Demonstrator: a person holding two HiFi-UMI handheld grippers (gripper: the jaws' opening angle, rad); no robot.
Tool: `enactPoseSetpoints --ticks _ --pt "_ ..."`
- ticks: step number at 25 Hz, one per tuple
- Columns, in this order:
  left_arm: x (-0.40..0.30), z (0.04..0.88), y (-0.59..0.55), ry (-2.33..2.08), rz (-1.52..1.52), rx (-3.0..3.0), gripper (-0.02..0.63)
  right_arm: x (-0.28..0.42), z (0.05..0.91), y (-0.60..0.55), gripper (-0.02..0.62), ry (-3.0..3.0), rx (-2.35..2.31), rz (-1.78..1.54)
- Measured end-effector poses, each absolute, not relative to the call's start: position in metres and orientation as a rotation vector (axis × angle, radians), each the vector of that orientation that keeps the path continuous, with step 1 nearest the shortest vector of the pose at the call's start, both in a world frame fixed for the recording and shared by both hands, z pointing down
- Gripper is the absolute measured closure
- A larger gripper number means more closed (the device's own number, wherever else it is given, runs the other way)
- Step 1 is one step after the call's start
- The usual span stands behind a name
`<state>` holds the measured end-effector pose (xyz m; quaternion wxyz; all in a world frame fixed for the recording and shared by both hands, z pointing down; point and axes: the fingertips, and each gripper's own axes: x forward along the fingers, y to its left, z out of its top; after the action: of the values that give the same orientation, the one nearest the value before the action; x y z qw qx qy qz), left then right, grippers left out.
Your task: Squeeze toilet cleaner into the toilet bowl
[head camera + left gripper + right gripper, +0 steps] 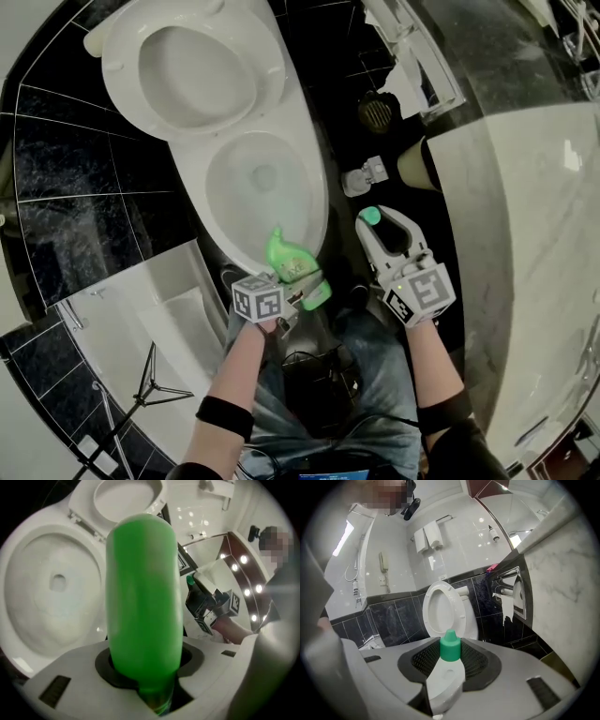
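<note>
Toilet cleaner bottle (143,597), bright green, sits clamped between the jaws of my left gripper (146,670), over the near rim of the open toilet bowl (214,202). My right gripper (450,660) pinches a small green cap (450,646) between its pads, just right of the bowl, above dark floor tiles (330,94).

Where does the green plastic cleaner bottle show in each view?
Head view: green plastic cleaner bottle at lower centre.
Left gripper view: fills the centre.
Right gripper view: not in it.
Shared landmark: the white ceramic toilet.
</note>
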<state>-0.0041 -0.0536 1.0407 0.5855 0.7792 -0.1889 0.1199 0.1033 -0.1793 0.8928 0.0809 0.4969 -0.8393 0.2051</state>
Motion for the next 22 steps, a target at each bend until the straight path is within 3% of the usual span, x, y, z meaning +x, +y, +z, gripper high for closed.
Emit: enactPoseSetpoints --ticks 10,22 --pt "-0.036 0.967 -0.092 -0.701 0.381 2.104 0.419 0.088 0.835 -0.182 0.446 -2.558 1.446 0.613" --pt "-0.079 0.779 -0.111 -1.066 0.493 2.314 0.419 0.051 0.709 -0.163 0.445 -2.656 1.263 0.643"
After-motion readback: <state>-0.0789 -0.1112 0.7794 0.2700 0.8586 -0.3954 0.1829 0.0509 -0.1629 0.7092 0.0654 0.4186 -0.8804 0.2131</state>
